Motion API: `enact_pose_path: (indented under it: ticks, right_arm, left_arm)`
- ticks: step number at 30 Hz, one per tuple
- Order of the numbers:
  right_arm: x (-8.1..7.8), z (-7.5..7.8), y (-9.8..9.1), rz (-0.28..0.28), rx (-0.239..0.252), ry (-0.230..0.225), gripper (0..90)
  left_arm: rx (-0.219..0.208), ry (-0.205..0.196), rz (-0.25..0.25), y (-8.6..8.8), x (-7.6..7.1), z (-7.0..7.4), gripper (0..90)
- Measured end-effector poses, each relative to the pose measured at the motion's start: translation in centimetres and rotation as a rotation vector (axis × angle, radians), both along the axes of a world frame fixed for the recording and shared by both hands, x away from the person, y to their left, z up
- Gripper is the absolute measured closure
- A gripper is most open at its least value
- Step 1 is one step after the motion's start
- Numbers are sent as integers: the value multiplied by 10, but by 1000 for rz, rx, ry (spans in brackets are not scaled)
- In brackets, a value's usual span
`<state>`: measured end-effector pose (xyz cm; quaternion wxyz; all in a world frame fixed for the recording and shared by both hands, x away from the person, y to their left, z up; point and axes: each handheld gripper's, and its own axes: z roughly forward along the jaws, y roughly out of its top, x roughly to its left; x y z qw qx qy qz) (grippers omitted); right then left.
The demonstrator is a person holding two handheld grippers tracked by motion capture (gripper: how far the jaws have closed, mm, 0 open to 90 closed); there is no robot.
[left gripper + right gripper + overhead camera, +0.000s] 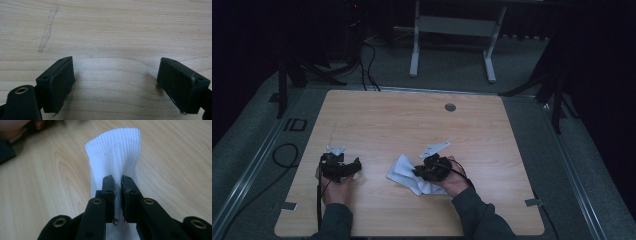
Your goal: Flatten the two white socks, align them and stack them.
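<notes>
A white ribbed sock [408,174] lies on the wooden table [412,120] near its front middle. My right gripper [418,170] sits low over it, and in the right gripper view its jaws are shut on a pinched fold of the sock [113,152], whose cuff end stretches away from the fingertips [108,185]. My left gripper [357,165] rests at the front left of the table, apart from the sock. In the left gripper view [115,80] its jaws stand wide apart over bare wood with nothing between them.
A round grommet [450,107] is set in the table's far side. A pale scuff [48,30] marks the wood ahead of the left gripper. Beyond the table stand a white desk frame [452,40] and cables on the floor [367,65].
</notes>
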<state>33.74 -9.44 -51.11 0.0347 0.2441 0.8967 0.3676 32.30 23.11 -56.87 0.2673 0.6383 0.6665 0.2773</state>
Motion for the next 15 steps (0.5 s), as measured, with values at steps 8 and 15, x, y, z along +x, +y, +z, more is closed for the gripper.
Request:
enact_pose_path:
  ticks: [8, 15]
  right_arm:
    - [-1, -10, 13, -44, -37, -8, 819]
    - [-1, -16, 23, -61, -58, 4, 819]
  left_arm:
    - [0, 0, 0, 0, 0, 0, 144]
    - [1, 0, -1, 0, 0, 0, 144]
